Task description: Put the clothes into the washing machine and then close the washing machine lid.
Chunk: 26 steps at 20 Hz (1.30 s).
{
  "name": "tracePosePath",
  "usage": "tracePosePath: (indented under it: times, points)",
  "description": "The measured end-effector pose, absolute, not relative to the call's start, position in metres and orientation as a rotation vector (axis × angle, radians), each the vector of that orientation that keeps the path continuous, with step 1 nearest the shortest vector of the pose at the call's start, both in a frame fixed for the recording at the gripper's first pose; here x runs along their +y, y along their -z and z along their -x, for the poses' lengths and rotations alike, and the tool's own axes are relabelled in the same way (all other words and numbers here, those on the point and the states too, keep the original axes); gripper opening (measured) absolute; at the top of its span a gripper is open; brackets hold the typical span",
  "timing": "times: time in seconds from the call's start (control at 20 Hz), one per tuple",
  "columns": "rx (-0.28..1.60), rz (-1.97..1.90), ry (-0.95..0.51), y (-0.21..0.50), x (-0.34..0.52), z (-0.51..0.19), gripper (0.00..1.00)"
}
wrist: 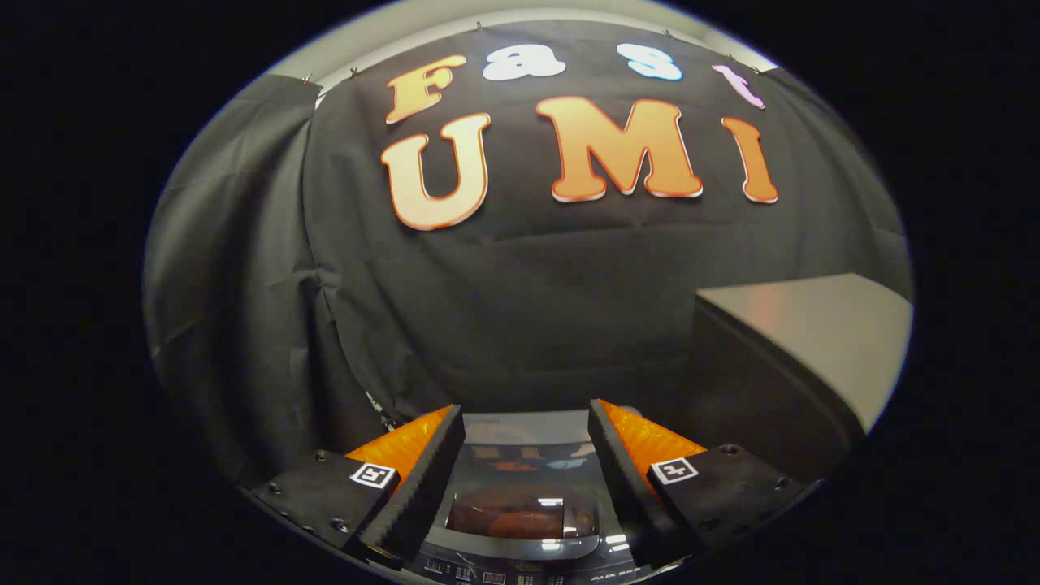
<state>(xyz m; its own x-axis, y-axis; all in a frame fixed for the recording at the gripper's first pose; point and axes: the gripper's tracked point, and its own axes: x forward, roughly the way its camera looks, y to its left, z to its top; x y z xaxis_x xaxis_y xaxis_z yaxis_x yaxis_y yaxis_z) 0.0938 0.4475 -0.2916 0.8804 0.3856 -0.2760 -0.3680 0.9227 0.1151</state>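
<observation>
Fingers of the gripper (526,422) are spread wide and hold nothing. Between and below them sits the washing machine (520,561), and its glass lid (524,512) looks shut. Something reddish shows under the glass, maybe clothes. A table (812,333) stands near, so swinging sideways might bump it.

— What's holding things here?
— A grey table (821,325) stands beyond the gripper's (526,422) spread fingers, off to their right, against the black booth wall (528,309).
— Anything on it?
— Just its bare top shows
</observation>
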Motion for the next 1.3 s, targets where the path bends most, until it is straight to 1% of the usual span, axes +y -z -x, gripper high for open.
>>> tracePosePath:
  times: [0.15,0.35,0.7,1.05,1.3]
  points:
    - [0.218,-0.041,-0.427,0.232,0.439,-0.089,0.98]
    - [0.169,-0.079,-0.454,0.163,0.399,-0.072,0.98]
    - [0.067,-0.090,-0.356,0.074,0.280,-0.037,0.98]
    - [-0.001,-0.043,-0.267,0.037,0.174,-0.003,0.98]
    - [-0.009,-0.051,-0.248,0.037,0.121,0.016,0.98]
